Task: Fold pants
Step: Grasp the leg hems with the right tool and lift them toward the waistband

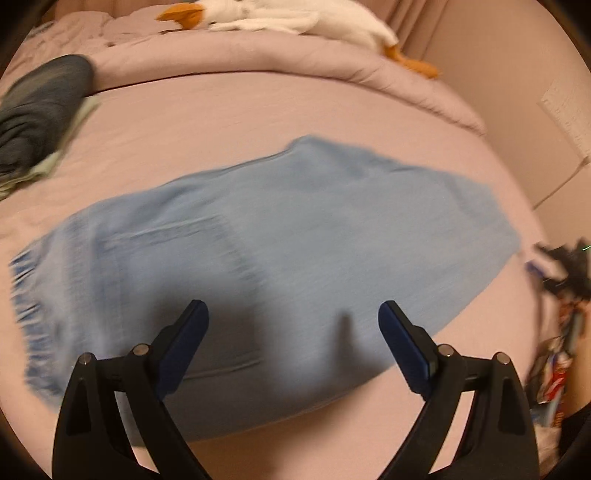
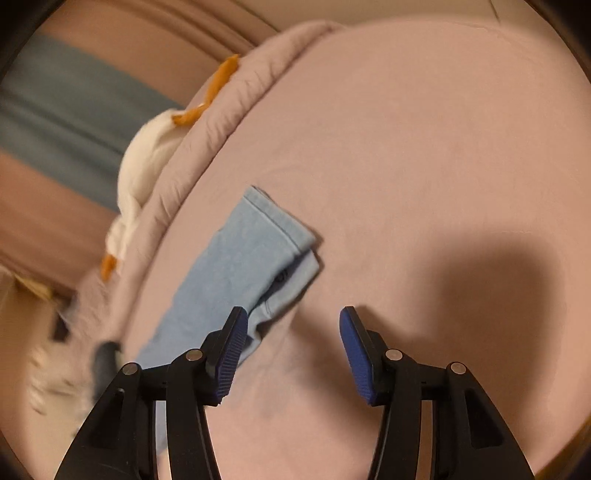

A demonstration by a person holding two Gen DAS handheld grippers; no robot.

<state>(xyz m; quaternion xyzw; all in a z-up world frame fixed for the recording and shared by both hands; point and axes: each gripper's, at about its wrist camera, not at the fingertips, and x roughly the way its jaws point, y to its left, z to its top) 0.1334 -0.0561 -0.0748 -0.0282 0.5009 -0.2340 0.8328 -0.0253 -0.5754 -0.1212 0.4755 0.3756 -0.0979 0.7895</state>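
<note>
Light blue jeans (image 1: pixel 280 236) lie folded on bed (image 1: pixel 221 110). Your left gripper (image 1: pixel 293 325) and right gripper (image 2: pixel 291 332): fingers spread, empty. Next fold probably needs fresh grasp on cloth edge.

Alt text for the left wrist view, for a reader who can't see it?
Light blue pants lie flat on a pink bed sheet, with the open, empty left hand-held gripper over them. A white plush goose lies behind.
</note>
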